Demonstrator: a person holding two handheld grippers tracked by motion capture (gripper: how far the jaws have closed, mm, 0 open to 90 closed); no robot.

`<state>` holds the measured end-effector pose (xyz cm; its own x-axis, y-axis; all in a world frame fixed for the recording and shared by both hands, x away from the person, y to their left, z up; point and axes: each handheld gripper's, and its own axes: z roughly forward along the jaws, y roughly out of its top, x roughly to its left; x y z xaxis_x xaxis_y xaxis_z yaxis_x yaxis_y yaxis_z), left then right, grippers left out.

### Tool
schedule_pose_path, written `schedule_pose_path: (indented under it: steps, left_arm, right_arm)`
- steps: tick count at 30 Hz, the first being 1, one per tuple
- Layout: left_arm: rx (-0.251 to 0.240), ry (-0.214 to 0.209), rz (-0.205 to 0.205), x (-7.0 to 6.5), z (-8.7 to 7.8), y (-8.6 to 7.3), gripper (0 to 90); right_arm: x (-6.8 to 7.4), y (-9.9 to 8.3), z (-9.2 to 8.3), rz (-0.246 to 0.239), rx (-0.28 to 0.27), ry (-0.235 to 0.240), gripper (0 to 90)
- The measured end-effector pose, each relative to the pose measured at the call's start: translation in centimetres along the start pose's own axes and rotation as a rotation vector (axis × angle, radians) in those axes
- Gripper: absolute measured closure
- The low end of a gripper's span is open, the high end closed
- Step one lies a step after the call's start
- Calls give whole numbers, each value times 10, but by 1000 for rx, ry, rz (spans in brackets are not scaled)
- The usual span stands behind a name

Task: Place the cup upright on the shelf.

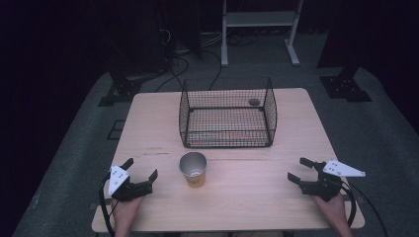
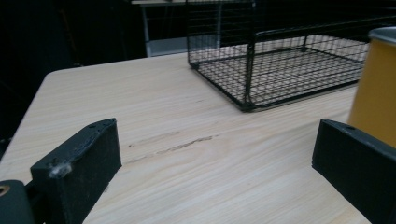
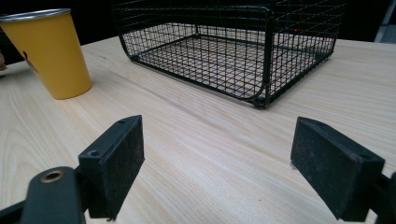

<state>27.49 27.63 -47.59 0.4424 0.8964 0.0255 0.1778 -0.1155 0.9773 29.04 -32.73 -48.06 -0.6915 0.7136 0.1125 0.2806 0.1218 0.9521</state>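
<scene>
A yellow cup point(image 1: 193, 169) with a metal rim stands upright on the wooden table point(image 1: 148, 133), just in front of a black wire basket point(image 1: 227, 114). My left gripper point(image 1: 142, 169) rests near the front left corner, open, with nothing between its jaws; the cup point(image 2: 376, 88) is just beyond its right jaw. My right gripper point(image 1: 300, 170) rests near the front right, also open and empty. In the right gripper view the cup point(image 3: 50, 53) stands far left and the basket point(image 3: 233, 51) straight ahead.
A small dark round object point(image 1: 254, 102) lies behind the basket at the table's back. A white metal stand point(image 1: 259, 22) and cables are on the floor beyond the table. Bare wood point(image 1: 247, 173) lies between the cup and my right gripper.
</scene>
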Motion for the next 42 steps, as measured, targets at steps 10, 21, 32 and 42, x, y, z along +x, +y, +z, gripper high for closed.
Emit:
schedule_pose_path:
  steps: [10, 21, 32, 42]
  left_arm:
    - [-22, -99, 26, -13, 3, 3, 5]
    - [-18, -242, 95, -37, 11, 7, 5]
    - [1, -322, 116, -53, 17, 7, 5]
    - [15, -377, 121, -68, 23, 6, 5]
  right_arm:
    - [0, 0, -1, 3, -4, 0, 163]
    - [-1, 0, -1, 6, -8, 1, 163]
    - [-2, 0, -1, 9, -11, 12, 163]
    - [-3, 1, -1, 10, -15, 24, 162]
